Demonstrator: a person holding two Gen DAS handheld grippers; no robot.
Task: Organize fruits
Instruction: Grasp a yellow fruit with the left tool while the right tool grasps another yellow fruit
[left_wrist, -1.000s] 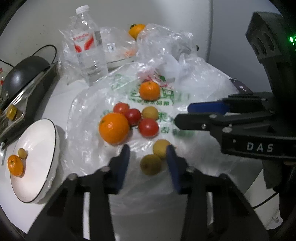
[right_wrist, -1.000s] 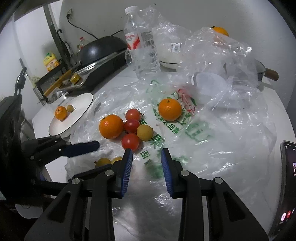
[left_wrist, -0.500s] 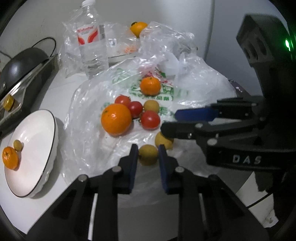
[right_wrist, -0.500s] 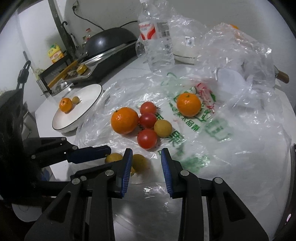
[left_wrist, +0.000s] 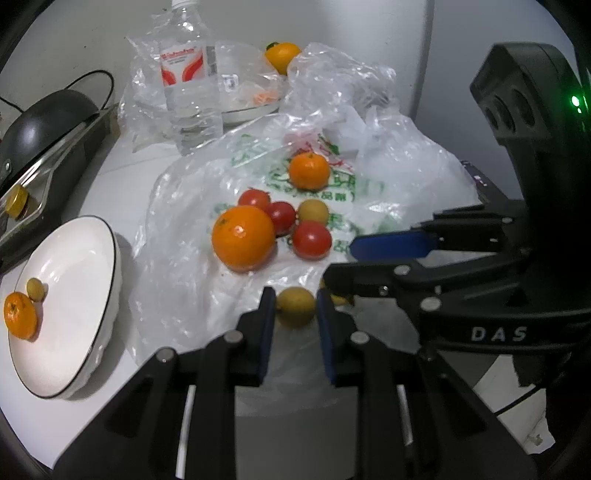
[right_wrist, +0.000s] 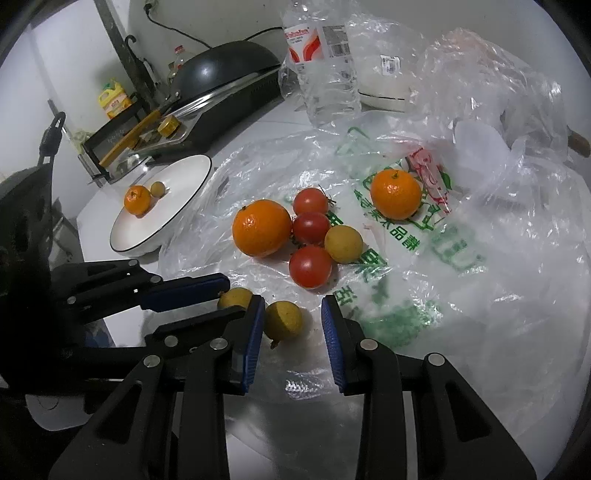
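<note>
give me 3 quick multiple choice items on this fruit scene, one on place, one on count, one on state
1. Where does the white plate sit, seen from the left wrist camera?
A. left of the plastic bag
B. on the bag
C. behind the water bottle

2. How many red tomatoes lie on the bag?
A. one
B. three
C. five

3. What is the left gripper doing?
A. hanging open
B. shut on a small yellow fruit
C. holding the large orange

Answers:
1 A, the plate sits off the bag's left edge.
2 B, three cluster beside the large orange.
3 B, both pads press the fruit.

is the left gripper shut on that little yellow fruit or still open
Shut on it. The left gripper has both blue pads pressed against the sides of the small yellow fruit on the plastic bag.
</note>
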